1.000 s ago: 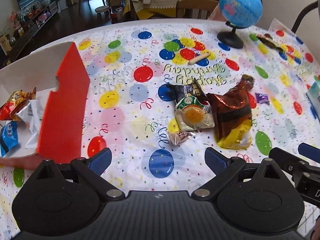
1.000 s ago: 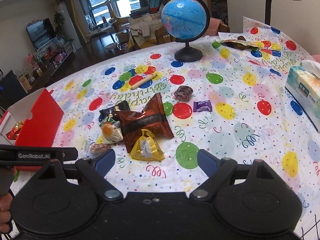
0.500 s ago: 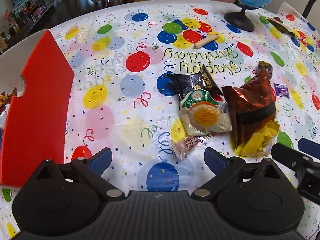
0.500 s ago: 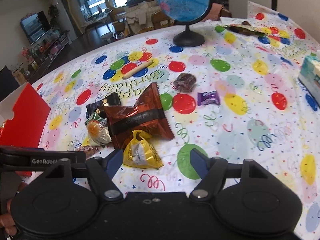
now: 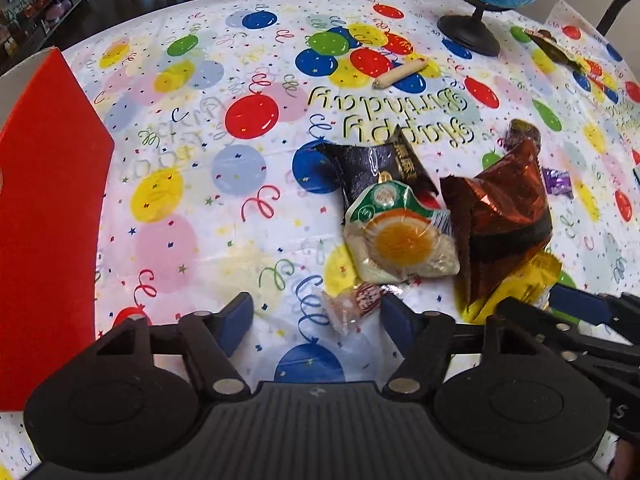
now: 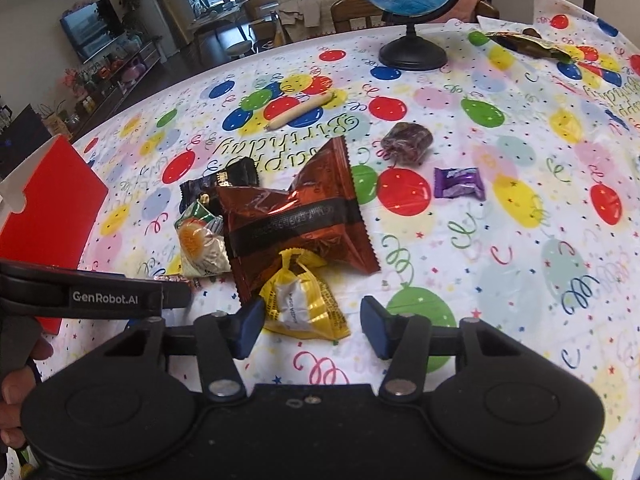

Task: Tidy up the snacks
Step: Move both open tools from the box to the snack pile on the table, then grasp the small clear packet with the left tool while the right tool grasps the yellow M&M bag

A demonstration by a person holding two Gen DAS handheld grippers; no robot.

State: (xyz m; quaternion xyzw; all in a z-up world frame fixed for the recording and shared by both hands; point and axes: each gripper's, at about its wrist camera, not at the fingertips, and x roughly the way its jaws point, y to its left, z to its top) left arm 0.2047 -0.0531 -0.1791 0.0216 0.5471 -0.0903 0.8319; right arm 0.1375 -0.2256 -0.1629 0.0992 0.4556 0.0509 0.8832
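Note:
A pile of snacks lies mid-table: a black packet [image 5: 376, 168], a white and green packet with an orange disc [image 5: 400, 240], a brown foil bag [image 5: 504, 216], a yellow packet [image 6: 304, 304] and a small clear-wrapped candy [image 5: 356, 304]. My left gripper [image 5: 316, 320] is open, with the small candy between its fingers. My right gripper [image 6: 312, 328] is open, with the yellow packet between its fingers. A red box [image 5: 44, 216] stands at the left.
A globe on a black stand [image 6: 412, 52] is at the back. A sausage stick [image 6: 300, 110], a dark round sweet [image 6: 406, 144] and a purple candy [image 6: 458, 184] lie apart from the pile. A brown wrapper [image 6: 528, 44] is at the far right. The balloon tablecloth [image 6: 520, 240] covers the table.
Both grippers have moved forward and down toward the pile. The left now straddles the small candy, the right the yellow packet. The right jaws have narrowed somewhat.

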